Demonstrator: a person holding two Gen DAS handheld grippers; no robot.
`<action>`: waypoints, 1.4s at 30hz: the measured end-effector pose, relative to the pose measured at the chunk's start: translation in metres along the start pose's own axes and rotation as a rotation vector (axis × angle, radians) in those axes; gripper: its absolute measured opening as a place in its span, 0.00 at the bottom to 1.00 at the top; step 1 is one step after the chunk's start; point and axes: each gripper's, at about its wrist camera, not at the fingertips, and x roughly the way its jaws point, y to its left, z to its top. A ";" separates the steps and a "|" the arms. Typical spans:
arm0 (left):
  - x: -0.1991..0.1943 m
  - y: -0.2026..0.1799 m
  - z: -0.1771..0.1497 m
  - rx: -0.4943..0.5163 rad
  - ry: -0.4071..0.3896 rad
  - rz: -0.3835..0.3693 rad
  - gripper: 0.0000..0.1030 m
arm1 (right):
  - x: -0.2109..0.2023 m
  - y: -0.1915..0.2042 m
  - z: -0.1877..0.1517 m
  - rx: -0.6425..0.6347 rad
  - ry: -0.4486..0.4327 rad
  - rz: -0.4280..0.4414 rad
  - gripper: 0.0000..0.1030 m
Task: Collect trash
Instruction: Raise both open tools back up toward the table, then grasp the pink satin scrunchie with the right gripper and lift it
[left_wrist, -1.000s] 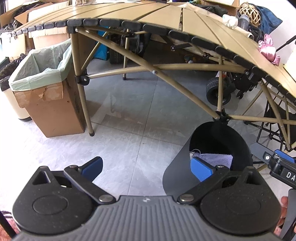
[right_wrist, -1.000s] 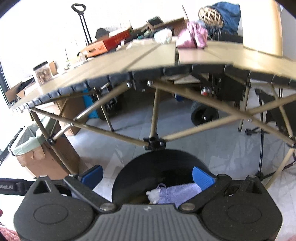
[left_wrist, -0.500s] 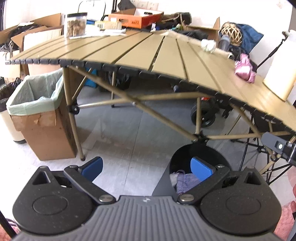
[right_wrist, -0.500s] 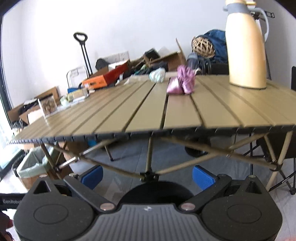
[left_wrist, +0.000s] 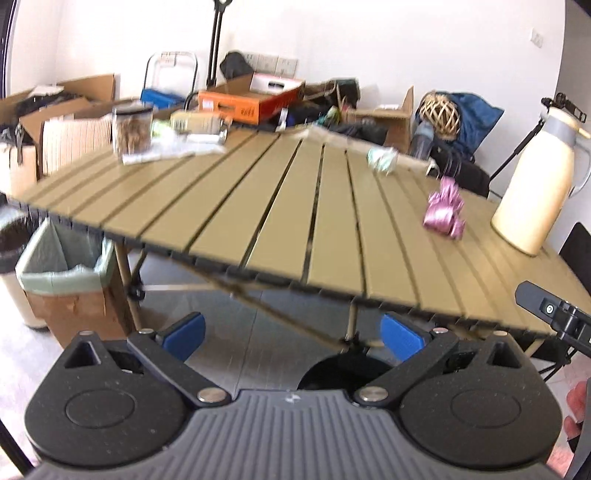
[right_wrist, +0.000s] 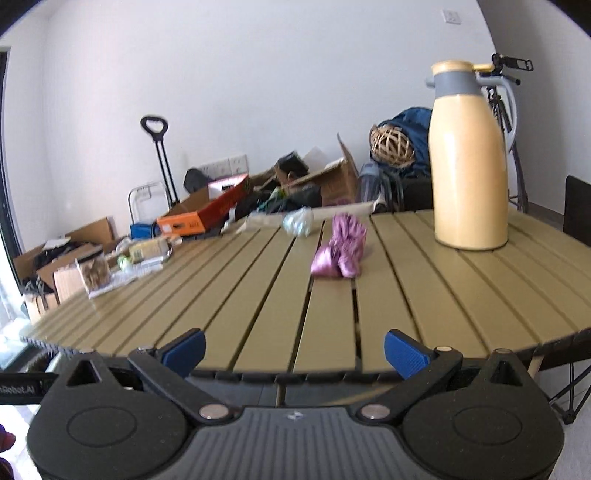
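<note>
Ahead of the right claw (right_wrist: 293, 349), bare slats of the surface (right_wrist: 258, 295) lay open as far as a pink wrapper (right_wrist: 341, 247). A tall jug (right_wrist: 469, 166) blocked the far right. Ahead-left stood a jar (right_wrist: 94, 273) and papers (right_wrist: 122, 280). A crumpled wad (right_wrist: 299, 223) sat beyond the wrapper.

- I see plain white walls (right_wrist: 258, 74), evenly lit by daylight.
- The floor (left_wrist: 236, 347) is grey tile.
- A slatted olive desk (right_wrist: 258, 295) on folding legs fills the middle of the room.
- Open cardboard boxes (left_wrist: 74, 96) are stacked along the far wall.
- I note a lined cardboard bin (left_wrist: 62, 280) standing beside the desk's leg.
</note>
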 end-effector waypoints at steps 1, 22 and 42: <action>-0.005 -0.005 0.006 0.004 -0.012 -0.002 1.00 | -0.003 -0.003 0.005 0.006 -0.009 0.000 1.00; 0.024 -0.053 0.106 0.027 -0.113 0.000 1.00 | 0.076 -0.042 0.118 0.171 -0.151 0.030 1.00; 0.142 -0.087 0.167 0.103 -0.095 0.010 1.00 | 0.294 -0.057 0.105 0.120 0.258 -0.117 0.67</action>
